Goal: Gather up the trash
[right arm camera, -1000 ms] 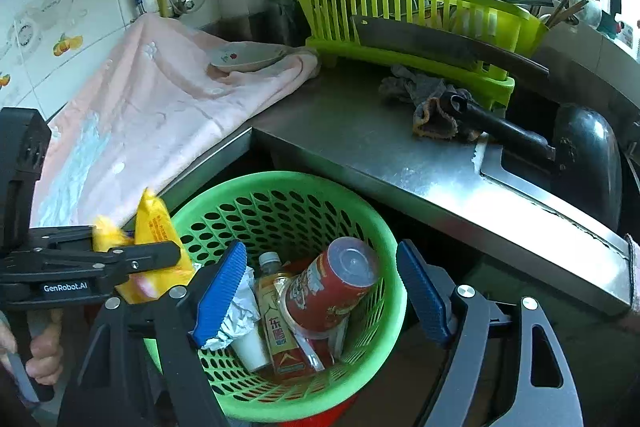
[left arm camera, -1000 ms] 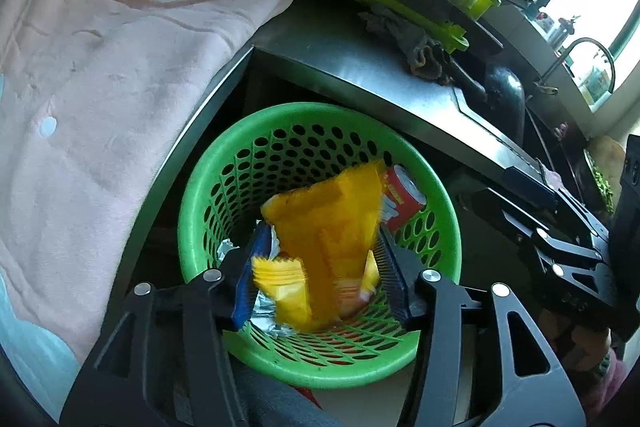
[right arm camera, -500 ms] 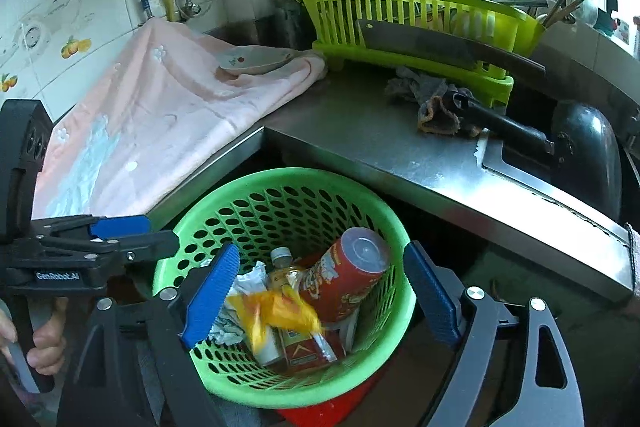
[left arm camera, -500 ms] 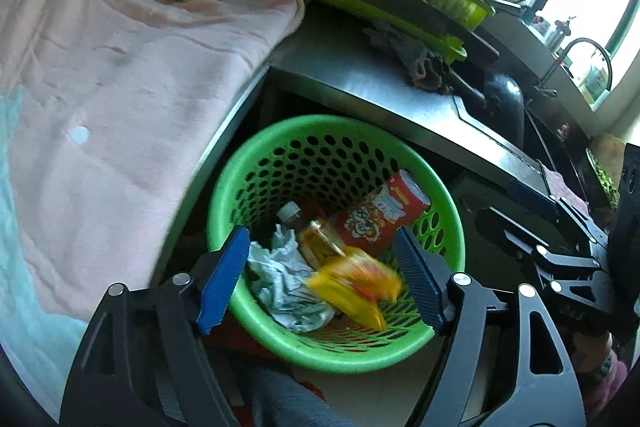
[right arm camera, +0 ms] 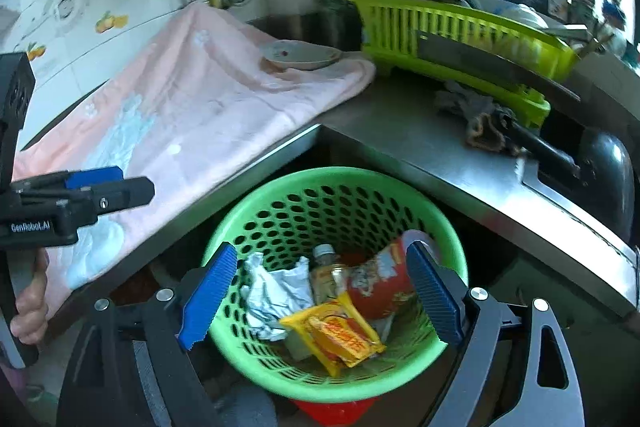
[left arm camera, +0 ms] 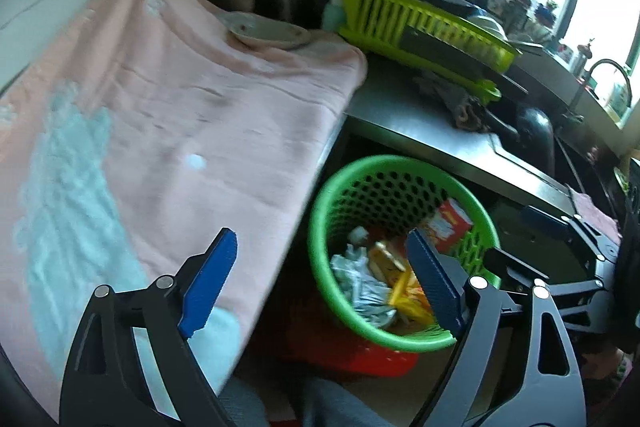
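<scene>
Both jaws have just been opening and stand wide, nothing between them: left gripper [left arm camera: 320,283], right gripper [right arm camera: 324,293]. Yellow snack wrapper [right arm camera: 334,337] lies inside green basket [right arm camera: 280,183], at six o'clock, nearer the right gripper.

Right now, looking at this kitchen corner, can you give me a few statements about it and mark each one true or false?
1. The yellow snack wrapper lies inside the green basket. True.
2. The left gripper is clamped on the wrapper. False: its jaws stand open with nothing between them, having just been opening.
3. A small plate sits on the pink towel. True.
4. The red can stands on the steel counter. False: it lies in the basket, beside a small bottle.
5. The right gripper holds crumpled paper. False: it is open and empty; the paper is in the basket.
</scene>
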A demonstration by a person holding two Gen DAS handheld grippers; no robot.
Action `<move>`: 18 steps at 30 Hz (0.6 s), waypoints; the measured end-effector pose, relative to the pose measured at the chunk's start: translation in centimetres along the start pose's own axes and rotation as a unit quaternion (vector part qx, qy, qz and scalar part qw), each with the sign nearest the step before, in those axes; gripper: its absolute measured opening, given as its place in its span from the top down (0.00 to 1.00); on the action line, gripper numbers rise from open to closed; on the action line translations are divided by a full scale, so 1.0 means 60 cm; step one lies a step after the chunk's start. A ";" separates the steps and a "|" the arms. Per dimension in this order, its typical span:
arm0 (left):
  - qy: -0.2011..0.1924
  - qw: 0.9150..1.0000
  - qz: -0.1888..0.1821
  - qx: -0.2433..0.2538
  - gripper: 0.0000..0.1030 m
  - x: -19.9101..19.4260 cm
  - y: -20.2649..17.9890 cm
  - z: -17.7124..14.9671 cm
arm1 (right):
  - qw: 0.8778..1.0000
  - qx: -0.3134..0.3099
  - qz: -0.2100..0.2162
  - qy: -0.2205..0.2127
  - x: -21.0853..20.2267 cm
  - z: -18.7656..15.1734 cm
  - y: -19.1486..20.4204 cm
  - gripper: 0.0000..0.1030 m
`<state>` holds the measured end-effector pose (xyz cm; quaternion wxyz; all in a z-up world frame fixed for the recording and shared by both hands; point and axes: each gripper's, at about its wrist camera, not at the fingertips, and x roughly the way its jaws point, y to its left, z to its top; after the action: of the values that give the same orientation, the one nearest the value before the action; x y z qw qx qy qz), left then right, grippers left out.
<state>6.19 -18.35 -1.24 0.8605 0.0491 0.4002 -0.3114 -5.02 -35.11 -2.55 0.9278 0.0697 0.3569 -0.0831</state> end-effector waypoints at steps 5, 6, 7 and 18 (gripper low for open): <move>-0.012 0.999 0.032 -0.009 0.12 -0.028 0.036 -0.006 | 1.000 -0.011 0.011 -0.006 -0.003 0.005 0.035 0.12; -0.014 0.999 0.036 -0.011 0.12 -0.033 0.041 -0.008 | 1.000 -0.013 0.012 -0.006 -0.003 0.006 0.042 0.12; -0.017 0.999 0.043 -0.013 0.11 -0.039 0.050 -0.011 | 1.000 -0.013 0.014 -0.006 -0.003 0.007 0.047 0.12; -0.039 0.993 0.107 -0.027 0.06 -0.090 0.113 -0.035 | 0.999 -0.013 0.046 -0.012 -0.010 0.020 0.095 0.11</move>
<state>6.06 -9.52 0.12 0.9049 0.0564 0.3669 -0.2081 -3.51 -29.71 -0.89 0.9358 0.0726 0.3432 -0.0365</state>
